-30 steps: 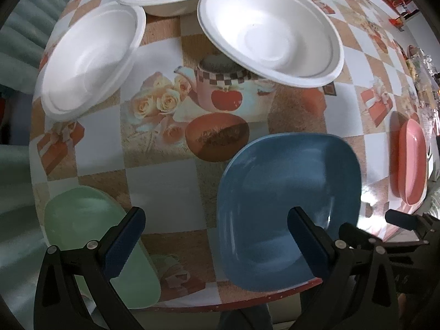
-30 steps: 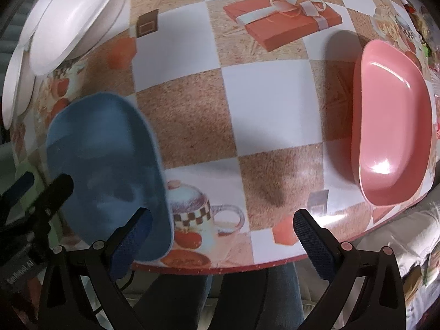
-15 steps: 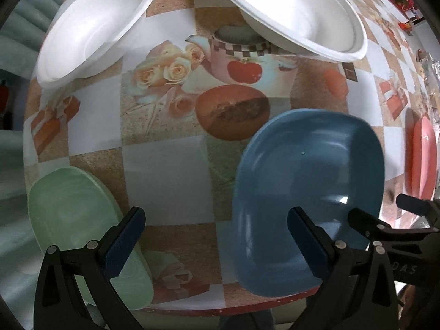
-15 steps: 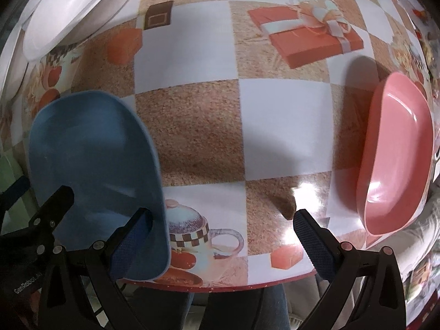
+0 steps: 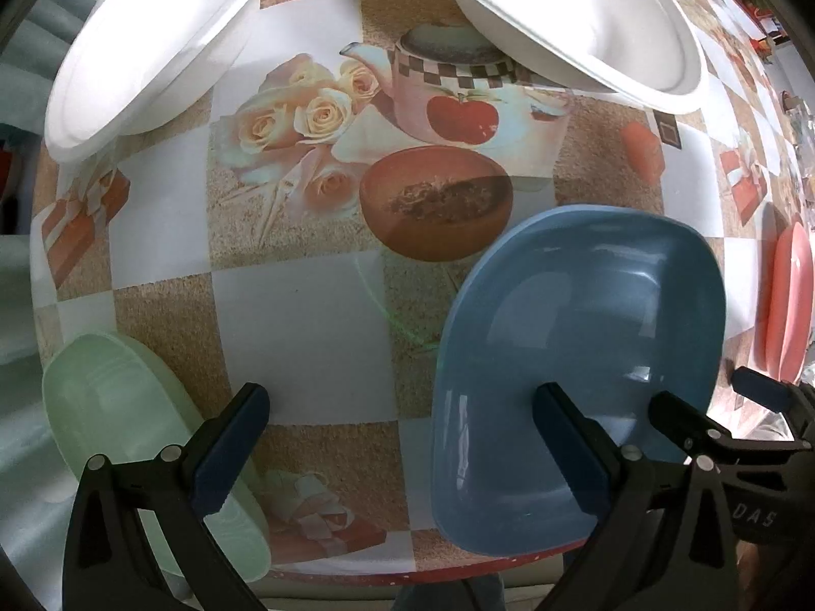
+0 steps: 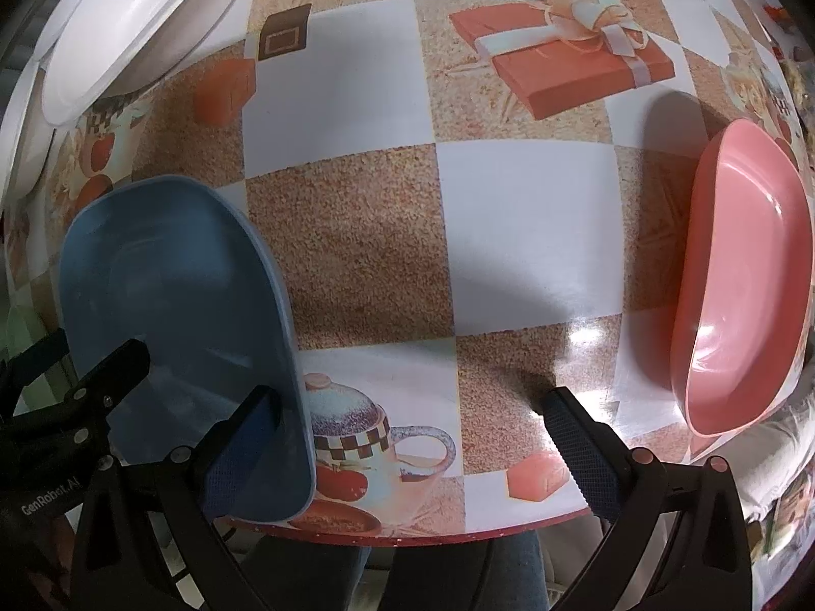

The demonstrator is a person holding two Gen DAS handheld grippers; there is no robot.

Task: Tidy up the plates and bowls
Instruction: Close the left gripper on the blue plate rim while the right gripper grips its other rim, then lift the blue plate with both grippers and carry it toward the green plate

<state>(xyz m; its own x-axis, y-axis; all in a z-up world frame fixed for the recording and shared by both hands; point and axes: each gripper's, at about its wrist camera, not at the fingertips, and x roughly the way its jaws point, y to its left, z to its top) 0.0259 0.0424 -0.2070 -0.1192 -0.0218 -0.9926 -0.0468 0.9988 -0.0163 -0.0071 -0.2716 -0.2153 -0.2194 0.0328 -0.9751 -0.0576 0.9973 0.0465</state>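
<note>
Compared with a second ago, the left gripper is sitting lower and closer to the checkered, picture-printed tablecloth: the two white round foam bowls at the far side are now sliding out past the top of the left wrist view, and the printed teapot and roses are filling the middle. The right gripper is likewise showing the table larger than before, with the blue rounded-square plastic plate looming bigger on its left side.

The left gripper's jaws are standing wide apart and holding nothing. Its right finger is overlapping the blue plate in the picture, over the plate's near half, while its left finger is crossing in front of the pale green plastic plate lying at the table's near left edge. Whether either finger is touching a plate cannot be told.

The right gripper's jaws are also spread wide and empty. Its left finger is sitting at the blue plate's near right rim, and its right finger is over bare tablecloth. The pink rounded plastic plate is resting well apart, by the table's right edge. The blue plate is lying between the two grippers, near the table's front edge.
</note>
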